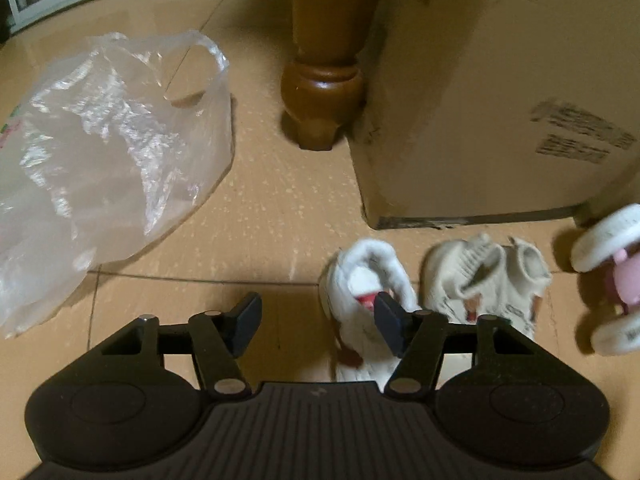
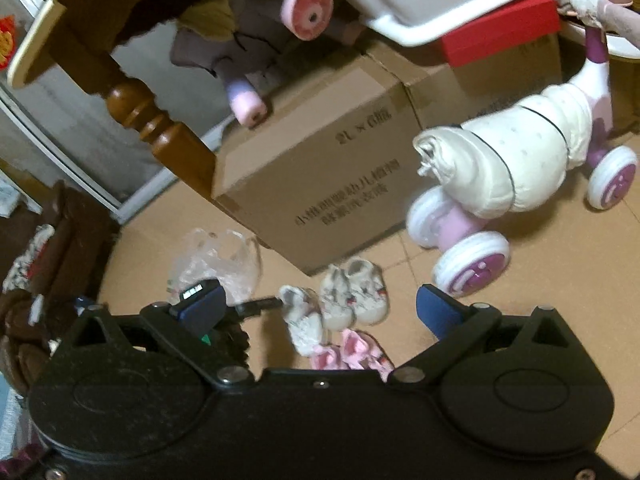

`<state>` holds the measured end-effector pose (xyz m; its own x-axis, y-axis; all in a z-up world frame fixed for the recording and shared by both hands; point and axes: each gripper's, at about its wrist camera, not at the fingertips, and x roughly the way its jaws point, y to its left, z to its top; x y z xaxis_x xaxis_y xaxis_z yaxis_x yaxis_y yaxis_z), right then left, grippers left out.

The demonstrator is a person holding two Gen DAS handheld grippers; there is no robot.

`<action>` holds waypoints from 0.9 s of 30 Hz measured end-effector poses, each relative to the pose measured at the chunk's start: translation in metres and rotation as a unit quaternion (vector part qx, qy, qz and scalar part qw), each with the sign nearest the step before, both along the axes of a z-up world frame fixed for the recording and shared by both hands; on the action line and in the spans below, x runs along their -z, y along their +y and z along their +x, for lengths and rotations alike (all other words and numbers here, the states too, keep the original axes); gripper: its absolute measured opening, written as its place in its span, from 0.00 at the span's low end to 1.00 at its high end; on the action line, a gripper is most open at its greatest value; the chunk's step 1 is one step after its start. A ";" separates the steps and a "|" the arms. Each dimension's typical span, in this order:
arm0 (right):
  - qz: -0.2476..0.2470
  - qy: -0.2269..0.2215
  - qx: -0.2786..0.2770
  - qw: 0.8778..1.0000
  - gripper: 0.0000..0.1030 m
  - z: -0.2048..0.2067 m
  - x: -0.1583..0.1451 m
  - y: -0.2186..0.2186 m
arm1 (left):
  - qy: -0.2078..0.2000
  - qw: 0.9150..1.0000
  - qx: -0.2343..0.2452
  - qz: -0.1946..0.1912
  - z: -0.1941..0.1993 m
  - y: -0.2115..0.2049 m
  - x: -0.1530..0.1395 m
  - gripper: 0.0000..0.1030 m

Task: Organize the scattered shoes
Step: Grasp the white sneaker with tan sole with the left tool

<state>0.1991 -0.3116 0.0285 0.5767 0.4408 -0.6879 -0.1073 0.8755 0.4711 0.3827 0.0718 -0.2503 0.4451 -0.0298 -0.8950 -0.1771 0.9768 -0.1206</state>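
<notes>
A small white shoe (image 1: 362,280) lies on the tan floor just in front of my left gripper (image 1: 319,322), which is open. Its right finger overlaps the shoe's mouth and its left finger hangs over bare floor. Two cream shoes (image 1: 484,276) sit side by side to the right, close to the box. From higher up, my right gripper (image 2: 320,308) is open and holds nothing. Below it I see the white shoe (image 2: 304,320), the cream pair (image 2: 354,294) and two pink shoes (image 2: 352,354), partly hidden by the gripper body.
A large cardboard box (image 1: 480,100) and a wooden table leg (image 1: 324,60) stand right behind the shoes. A crumpled clear plastic bag (image 1: 100,160) lies to the left. A pink-and-white ride-on toy (image 2: 500,176) stands at the right, and its wheels (image 1: 604,240) are near the cream shoes.
</notes>
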 end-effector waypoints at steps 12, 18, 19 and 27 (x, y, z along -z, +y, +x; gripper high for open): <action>0.073 0.018 0.083 0.994 1.00 0.003 0.011 -0.040 | 0.030 0.998 -0.033 -0.042 0.031 -0.006 0.046 0.17; 0.071 0.011 0.076 0.994 1.00 0.001 0.002 -0.040 | 0.022 0.995 -0.071 -0.074 0.015 0.002 0.034 0.13; 0.069 0.007 0.076 0.995 1.00 0.000 -0.001 -0.040 | 0.020 0.994 -0.077 -0.080 0.006 0.005 0.027 0.13; 0.033 -0.006 0.034 0.999 1.00 -0.006 -0.017 -0.037 | 0.017 0.991 -0.099 -0.084 -0.053 0.016 -0.027 0.13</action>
